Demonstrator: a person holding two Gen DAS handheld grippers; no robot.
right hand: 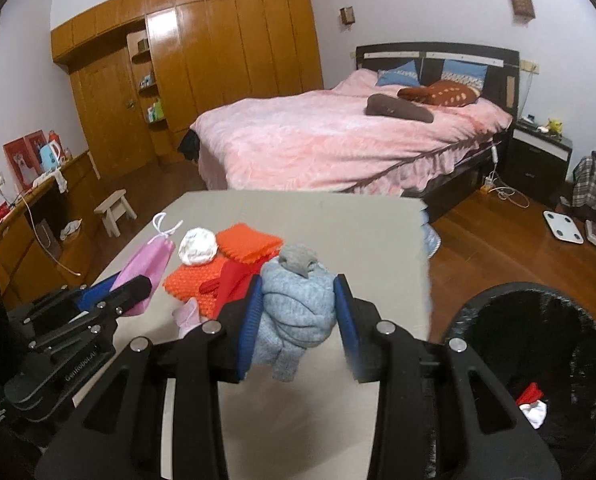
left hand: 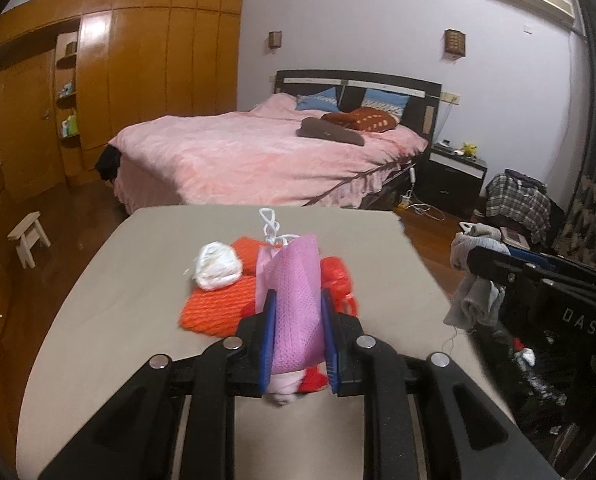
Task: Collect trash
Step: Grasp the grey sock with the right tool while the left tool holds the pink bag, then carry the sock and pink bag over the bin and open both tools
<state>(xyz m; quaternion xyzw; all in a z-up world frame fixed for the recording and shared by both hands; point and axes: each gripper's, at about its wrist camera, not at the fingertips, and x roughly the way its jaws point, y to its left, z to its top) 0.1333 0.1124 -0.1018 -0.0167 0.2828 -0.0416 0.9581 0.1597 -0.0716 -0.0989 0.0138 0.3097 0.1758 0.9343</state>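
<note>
While "DAS" shows on right gripper, fingers clamp grey cloth; left gripper fingers clamp pink pouch.

The pink mesh bag hides part of the orange netting behind it. The black bin is cut off by the right wrist view's edge, its contents too dark to identify.

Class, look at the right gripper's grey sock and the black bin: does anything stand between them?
Nothing visible does. The right gripper holds the grey sock above the table, and the bin stands open just past the table's right edge, with only a few scraps inside.
</note>
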